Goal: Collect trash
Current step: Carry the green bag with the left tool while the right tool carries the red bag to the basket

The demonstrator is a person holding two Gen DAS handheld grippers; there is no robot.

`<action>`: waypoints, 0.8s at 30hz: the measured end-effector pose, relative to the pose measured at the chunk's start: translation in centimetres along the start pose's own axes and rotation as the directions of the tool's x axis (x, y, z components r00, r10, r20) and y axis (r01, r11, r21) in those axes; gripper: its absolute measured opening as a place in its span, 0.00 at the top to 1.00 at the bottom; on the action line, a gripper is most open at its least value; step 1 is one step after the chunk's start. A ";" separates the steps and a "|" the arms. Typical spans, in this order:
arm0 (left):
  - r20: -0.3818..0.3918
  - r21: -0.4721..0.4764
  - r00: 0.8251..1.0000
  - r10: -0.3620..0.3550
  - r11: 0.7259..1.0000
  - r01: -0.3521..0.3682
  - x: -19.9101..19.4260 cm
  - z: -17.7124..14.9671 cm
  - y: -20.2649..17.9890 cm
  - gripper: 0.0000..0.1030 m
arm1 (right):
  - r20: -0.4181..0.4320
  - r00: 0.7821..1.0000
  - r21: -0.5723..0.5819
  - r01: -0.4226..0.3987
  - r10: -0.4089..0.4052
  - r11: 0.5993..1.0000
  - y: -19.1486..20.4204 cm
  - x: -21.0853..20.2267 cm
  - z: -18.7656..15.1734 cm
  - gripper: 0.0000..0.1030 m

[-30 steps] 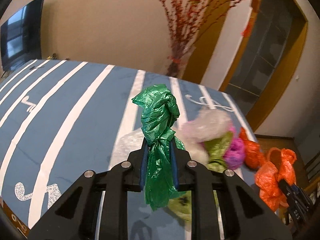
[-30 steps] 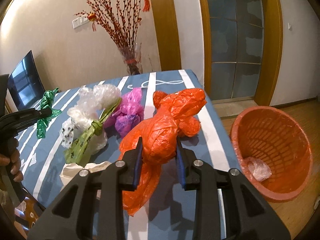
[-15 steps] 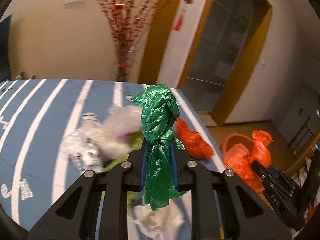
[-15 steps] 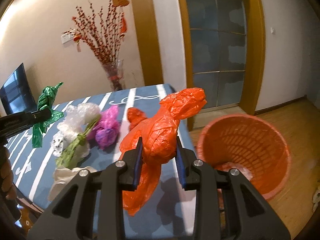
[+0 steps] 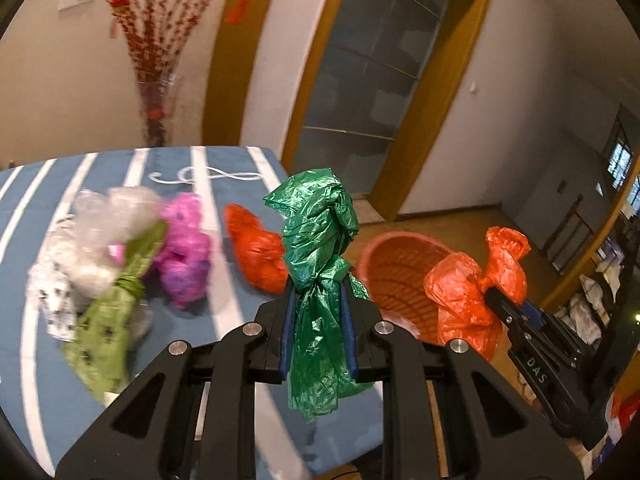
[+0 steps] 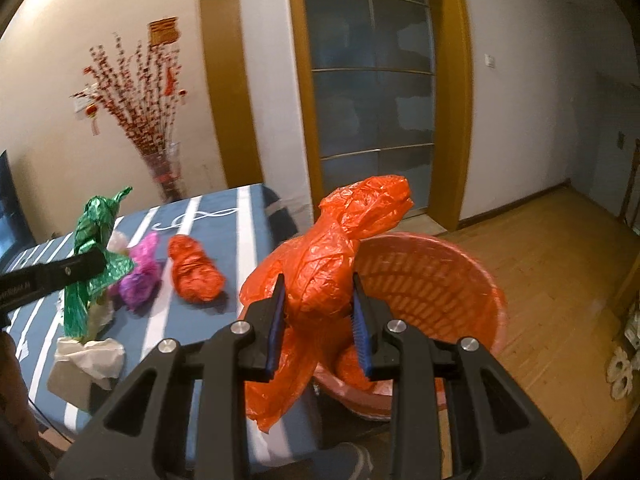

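Carrying on, the right claw (image 6: 318,316) grasping the orange bag (image 6: 332,264) should release only over the basket (image 6: 452,280), lower right; the left claw (image 5: 318,328), clenched on the green bag (image 5: 316,248), follows.

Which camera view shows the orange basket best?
The right wrist view: the orange basket fills the middle, open mouth and ribbed inner wall visible, partly covered by the held orange bag. In the left wrist view the basket is smaller, partly hidden behind the green bag.

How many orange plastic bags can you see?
2. One crumpled orange plastic bag is squeezed in the right gripper beside the orange basket. Another knotted orange bag lies on the striped blue tablecloth. More may hide inside the basket.
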State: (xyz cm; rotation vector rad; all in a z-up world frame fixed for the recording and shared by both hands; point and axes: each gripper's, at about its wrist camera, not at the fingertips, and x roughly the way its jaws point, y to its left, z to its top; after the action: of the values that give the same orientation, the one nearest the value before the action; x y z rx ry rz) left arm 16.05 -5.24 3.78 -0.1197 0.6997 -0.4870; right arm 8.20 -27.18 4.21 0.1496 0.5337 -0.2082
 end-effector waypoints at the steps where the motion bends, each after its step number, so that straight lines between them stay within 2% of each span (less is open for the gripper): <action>1: -0.007 0.007 1.000 -0.012 1.000 0.012 0.5 -0.1 -0.7 0.81 | -0.001 1.000 0.007 0.006 -0.006 1.000 -0.4 0.1 0.0 0.71; 10: -0.060 0.049 0.995 -0.075 0.996 0.078 4.4 -0.3 -4.9 0.81 | -0.019 0.999 0.058 0.050 -0.049 0.997 -4.6 1.6 0.0 0.71; 24: -0.156 0.080 0.977 -0.148 0.984 0.162 10.0 -1.1 -9.4 0.81 | -0.046 0.995 0.129 0.094 -0.089 0.987 -9.3 5.1 0.4 0.71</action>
State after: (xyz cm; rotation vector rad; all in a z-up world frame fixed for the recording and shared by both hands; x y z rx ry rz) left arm 18.28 -18.19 -0.42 -0.0517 0.8172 -0.6824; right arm 10.45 -37.05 1.09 0.2582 0.5675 -0.3309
